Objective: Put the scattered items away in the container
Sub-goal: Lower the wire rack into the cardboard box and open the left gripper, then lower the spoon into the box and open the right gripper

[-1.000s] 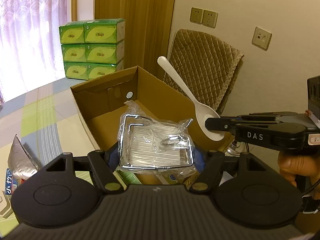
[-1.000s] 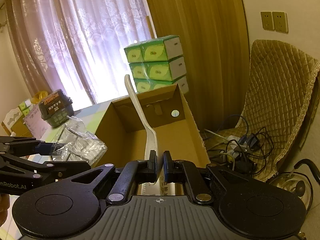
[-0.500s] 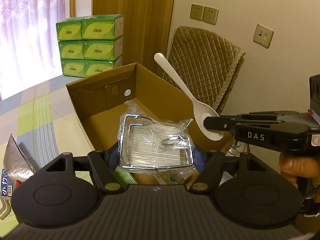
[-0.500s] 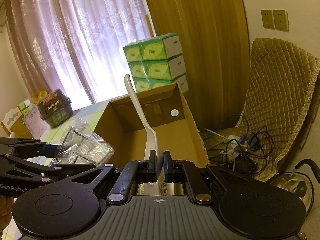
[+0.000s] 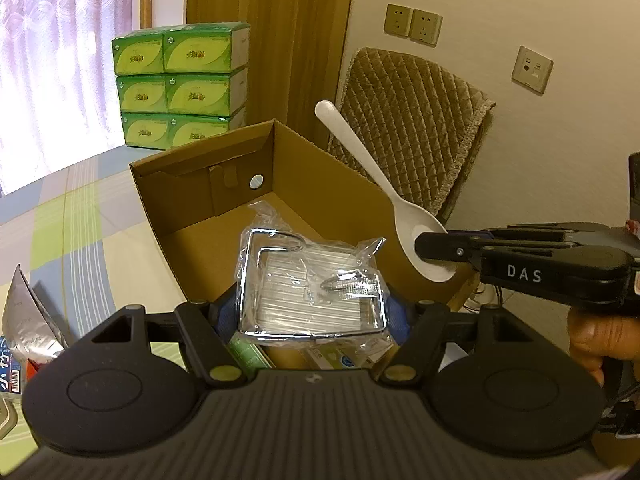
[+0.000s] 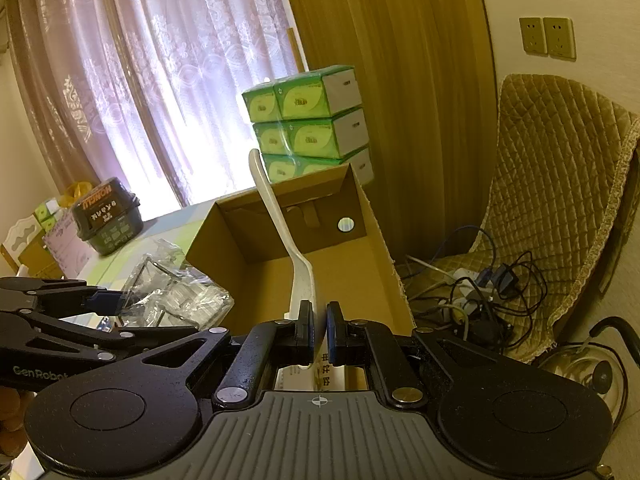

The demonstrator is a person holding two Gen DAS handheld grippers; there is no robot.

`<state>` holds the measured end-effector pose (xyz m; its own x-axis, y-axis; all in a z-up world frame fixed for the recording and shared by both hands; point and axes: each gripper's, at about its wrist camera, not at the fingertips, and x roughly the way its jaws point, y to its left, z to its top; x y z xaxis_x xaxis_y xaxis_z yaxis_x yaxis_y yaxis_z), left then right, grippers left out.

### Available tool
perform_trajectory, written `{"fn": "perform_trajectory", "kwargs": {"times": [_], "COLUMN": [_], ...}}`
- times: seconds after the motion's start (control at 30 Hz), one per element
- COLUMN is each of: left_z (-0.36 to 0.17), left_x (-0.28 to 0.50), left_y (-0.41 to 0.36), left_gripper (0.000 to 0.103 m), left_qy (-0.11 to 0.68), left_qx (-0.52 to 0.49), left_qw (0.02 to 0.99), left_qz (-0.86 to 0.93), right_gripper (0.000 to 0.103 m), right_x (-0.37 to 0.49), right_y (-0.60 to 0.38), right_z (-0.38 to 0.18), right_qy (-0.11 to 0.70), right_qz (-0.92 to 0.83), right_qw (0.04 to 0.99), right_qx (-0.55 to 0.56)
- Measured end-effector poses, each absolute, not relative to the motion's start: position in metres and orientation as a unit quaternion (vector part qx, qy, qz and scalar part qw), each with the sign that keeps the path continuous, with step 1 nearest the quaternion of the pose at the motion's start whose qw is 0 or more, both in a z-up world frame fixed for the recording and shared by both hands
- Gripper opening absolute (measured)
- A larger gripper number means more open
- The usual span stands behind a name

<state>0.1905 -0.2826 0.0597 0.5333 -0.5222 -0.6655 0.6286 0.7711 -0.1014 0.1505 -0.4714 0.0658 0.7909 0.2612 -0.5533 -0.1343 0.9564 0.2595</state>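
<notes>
An open cardboard box (image 5: 200,184) (image 6: 372,216) stands on the table ahead of both grippers. My left gripper (image 5: 312,304) is shut on a chrome wire rack in a clear plastic bag (image 5: 308,284), held over the box's near end; that bagged rack (image 6: 176,292) shows at the left in the right wrist view. My right gripper (image 6: 318,320) is shut on the bowl of a white plastic spoon (image 6: 280,224), handle pointing up and away. From the left wrist view the spoon (image 5: 376,184) hangs above the box's right wall, pinched by the right gripper (image 5: 432,248).
Stacked green tissue packs (image 5: 176,84) stand behind the box. A silver foil pouch (image 5: 28,320) lies at the table's left. A black tub (image 6: 106,216) sits farther left. A quilted chair (image 6: 560,184) and tangled cables (image 6: 480,288) lie right of the table.
Both grippers have drifted a little toward the box, which sits slightly lower and nearer in view. Both grips are unchanged.
</notes>
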Motion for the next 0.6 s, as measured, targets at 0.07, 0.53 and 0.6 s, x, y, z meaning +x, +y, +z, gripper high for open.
{"fn": "perform_trajectory", "kwargs": {"times": [0.07, 0.53, 0.6], "left_z": [0.058, 0.061, 0.061], "left_x": [0.192, 0.185, 0.183], "left_y": [-0.283, -0.258, -0.254], "left_gripper": [0.067, 0.074, 0.074], "left_qy": [0.352, 0.345, 0.347], "left_qx": [0.077, 0.066, 0.064], "left_qw": [0.874, 0.886, 0.886], "left_qz": [-0.326, -0.302, -0.301], "right_gripper": [0.008, 0.008, 0.008], "right_x": [0.150, 0.151, 0.152], "right_y": [-0.471, -0.467, -0.466], "right_z": [0.066, 0.062, 0.061], "right_qy": [0.306, 0.312, 0.314], "right_qz": [0.105, 0.108, 0.108], "right_qw": [0.941, 0.939, 0.938], "right_qx": [0.104, 0.099, 0.099]}}
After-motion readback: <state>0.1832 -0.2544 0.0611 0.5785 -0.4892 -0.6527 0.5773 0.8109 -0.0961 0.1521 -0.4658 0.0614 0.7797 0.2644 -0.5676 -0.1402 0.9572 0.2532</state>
